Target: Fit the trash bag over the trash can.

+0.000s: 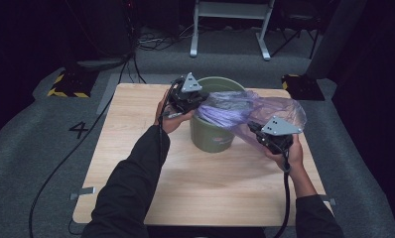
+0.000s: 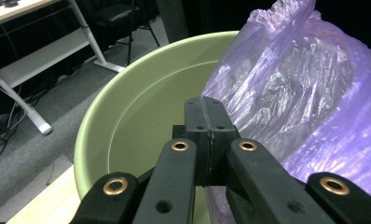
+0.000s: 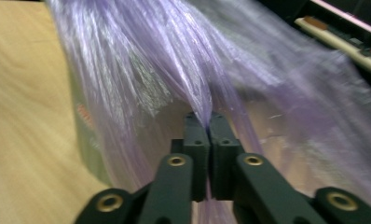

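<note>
An olive-green bucket stands upright on the wooden table, toward its far side. A thin purple plastic bag is stretched over the bucket's mouth and hangs past its right side. My left gripper is at the bucket's left rim, and its jaws are shut on the edge of the bag above the bucket's pale inner wall. My right gripper is low at the bucket's right front. It is shut on a gathered fold of the bag.
The table has bare wood in front of and left of the bucket. On the grey floor behind it are yellow-and-black striped blocks, a white frame's legs and a black cable along the left.
</note>
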The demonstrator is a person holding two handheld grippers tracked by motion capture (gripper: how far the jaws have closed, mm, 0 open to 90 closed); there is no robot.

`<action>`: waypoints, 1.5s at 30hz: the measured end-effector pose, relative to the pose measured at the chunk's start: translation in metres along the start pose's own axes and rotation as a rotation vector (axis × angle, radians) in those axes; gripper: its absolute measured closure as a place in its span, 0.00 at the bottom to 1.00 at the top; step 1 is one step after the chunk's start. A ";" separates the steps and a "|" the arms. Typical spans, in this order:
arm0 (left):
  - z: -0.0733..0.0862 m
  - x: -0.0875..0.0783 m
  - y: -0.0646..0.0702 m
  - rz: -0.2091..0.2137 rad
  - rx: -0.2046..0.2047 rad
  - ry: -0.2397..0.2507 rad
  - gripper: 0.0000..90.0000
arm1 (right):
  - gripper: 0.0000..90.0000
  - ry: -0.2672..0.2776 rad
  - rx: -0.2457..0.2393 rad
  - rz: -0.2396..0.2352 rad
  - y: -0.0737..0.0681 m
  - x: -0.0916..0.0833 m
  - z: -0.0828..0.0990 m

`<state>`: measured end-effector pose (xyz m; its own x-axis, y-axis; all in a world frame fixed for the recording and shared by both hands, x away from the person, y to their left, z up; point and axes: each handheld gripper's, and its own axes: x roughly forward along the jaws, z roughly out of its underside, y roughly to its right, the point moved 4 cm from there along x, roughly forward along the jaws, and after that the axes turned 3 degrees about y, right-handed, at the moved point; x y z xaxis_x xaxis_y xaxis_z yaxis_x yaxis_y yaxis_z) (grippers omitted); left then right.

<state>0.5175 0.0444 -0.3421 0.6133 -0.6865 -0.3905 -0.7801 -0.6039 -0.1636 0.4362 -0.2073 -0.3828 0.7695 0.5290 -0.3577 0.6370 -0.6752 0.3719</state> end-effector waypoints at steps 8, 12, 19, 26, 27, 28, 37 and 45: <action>-0.001 -0.001 -0.003 -0.010 -0.015 0.007 0.75 | 1.00 0.049 0.000 0.135 0.012 -0.008 -0.016; -0.002 -0.001 -0.006 -0.024 -0.049 0.000 0.59 | 1.00 0.050 -0.015 0.205 0.023 -0.011 -0.029; -0.002 -0.007 -0.014 -0.041 -0.089 0.015 0.37 | 1.00 0.007 -0.079 0.278 0.030 -0.007 -0.046; 0.000 -0.017 -0.024 -0.020 -0.119 0.054 0.31 | 1.00 -0.001 -0.043 0.293 0.037 -0.003 -0.044; 0.000 -0.019 -0.024 -0.013 -0.117 0.062 0.30 | 1.00 -0.001 -0.043 0.288 0.037 -0.003 -0.044; -0.001 -0.021 -0.024 -0.002 -0.121 0.072 0.30 | 1.00 -0.008 -0.053 0.287 0.037 -0.001 -0.045; -0.018 -0.025 0.014 0.122 0.038 0.058 0.28 | 1.00 -0.040 -0.099 0.279 0.026 0.011 -0.053; -0.014 -0.001 0.031 0.119 0.154 -0.098 0.73 | 1.00 -0.012 -0.089 0.271 0.023 0.012 -0.057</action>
<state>0.4948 0.0204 -0.3340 0.5071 -0.7021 -0.4999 -0.8603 -0.4471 -0.2449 0.4622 -0.1872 -0.3302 0.9122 0.3288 -0.2445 0.4097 -0.7430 0.5293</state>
